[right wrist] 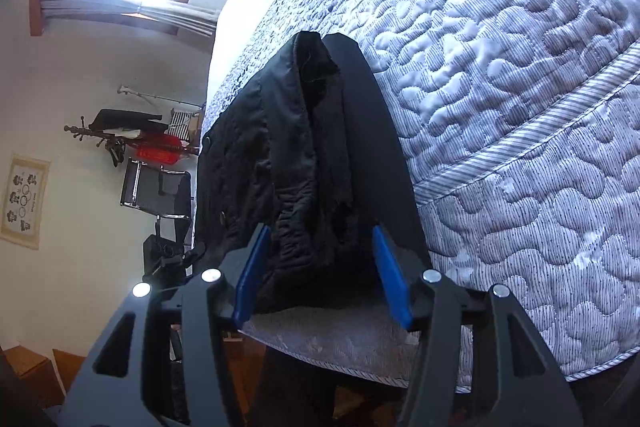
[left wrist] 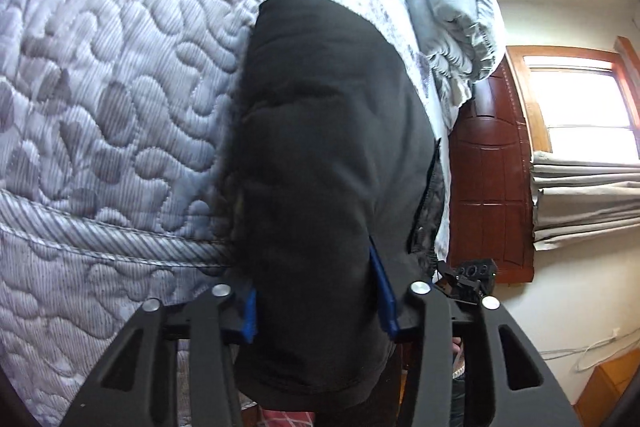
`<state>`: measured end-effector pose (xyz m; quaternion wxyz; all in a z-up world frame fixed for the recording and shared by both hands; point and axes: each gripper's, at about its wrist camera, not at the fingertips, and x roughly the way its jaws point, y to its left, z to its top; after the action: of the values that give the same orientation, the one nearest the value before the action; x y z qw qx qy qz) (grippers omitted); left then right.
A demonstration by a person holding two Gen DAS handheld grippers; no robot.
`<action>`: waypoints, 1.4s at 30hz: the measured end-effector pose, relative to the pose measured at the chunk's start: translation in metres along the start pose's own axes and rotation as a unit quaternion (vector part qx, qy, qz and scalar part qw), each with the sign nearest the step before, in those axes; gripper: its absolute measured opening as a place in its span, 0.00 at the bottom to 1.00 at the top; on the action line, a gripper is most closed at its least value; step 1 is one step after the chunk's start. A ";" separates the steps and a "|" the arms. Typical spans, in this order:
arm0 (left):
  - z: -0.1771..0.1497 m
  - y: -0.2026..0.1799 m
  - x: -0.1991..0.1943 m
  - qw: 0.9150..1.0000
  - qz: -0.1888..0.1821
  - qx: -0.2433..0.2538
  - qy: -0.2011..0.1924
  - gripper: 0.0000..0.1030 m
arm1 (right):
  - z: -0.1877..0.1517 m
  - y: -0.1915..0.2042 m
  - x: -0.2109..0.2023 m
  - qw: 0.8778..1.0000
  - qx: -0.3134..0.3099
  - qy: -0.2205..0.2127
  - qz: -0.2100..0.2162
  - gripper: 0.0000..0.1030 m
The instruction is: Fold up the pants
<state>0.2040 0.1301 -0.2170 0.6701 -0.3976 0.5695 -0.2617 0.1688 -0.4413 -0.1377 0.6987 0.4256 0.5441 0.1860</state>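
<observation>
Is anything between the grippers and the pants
Nothing visible. The black pants already sit between the blue pads of the left gripper and of the right gripper, on the mattress.

No readable text anywhere. The wall poster point(right wrist: 25, 201) in the right wrist view has small figures, rings and some lettering, all too small and blurred to read. No labels or brands visible.

Black pants point(left wrist: 320, 155) draped over quilted mattress point(left wrist: 112, 75) edge, bunched between the left gripper's point(left wrist: 320, 311) blue pads point(left wrist: 384, 291), folded bedding point(left wrist: 452, 23) beyond, wooden headboard point(left wrist: 488, 187), bright window point(left wrist: 580, 107), curtain point(left wrist: 588, 203).
</observation>
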 end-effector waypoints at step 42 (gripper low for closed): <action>0.020 -0.037 0.051 0.982 0.139 0.117 0.043 0.82 | 0.050 -0.028 0.061 0.982 -0.074 0.139 0.106 0.89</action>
<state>0.2383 0.0733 -0.2138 0.7170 -0.2216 0.6129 -0.2474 0.2299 -0.4325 -0.1945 0.6222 0.3981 0.5724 0.3560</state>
